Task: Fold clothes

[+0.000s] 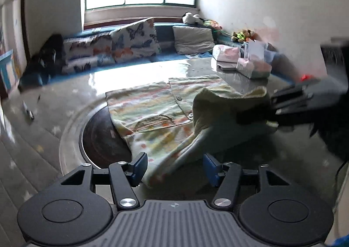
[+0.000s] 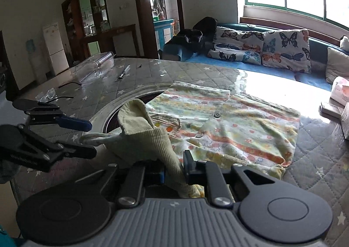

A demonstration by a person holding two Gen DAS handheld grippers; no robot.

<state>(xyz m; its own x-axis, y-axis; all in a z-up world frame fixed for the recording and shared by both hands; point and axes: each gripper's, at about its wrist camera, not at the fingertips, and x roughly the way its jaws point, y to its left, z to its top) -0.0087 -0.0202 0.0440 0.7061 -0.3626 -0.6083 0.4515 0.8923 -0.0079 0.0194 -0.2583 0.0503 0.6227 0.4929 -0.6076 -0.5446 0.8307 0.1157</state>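
A small buttoned shirt (image 1: 152, 105) (image 2: 240, 120) with pastel orange, yellow and green stripes lies flat on the quilted table (image 1: 32, 149) (image 2: 152, 72). One sleeve is lifted off it. My right gripper (image 2: 174, 172) (image 1: 272, 105) is shut on that sleeve's pale green ribbed cuff (image 2: 152, 140) (image 1: 229, 103). My left gripper (image 1: 174, 167) (image 2: 90, 137) stands open at the near edge of the shirt, its blue pads (image 1: 139, 166) wide apart. A fold of the sleeve fabric reaches in between them.
A dark round inset (image 1: 100, 133) in the table lies partly under the shirt. Glasses (image 2: 49, 94), a pen (image 2: 124, 72) and a clear plastic box (image 2: 96, 66) lie at the table's far side. Tissue packs and boxes (image 1: 253, 66) stand beyond the shirt. A sofa with butterfly cushions (image 2: 285, 48) is behind.
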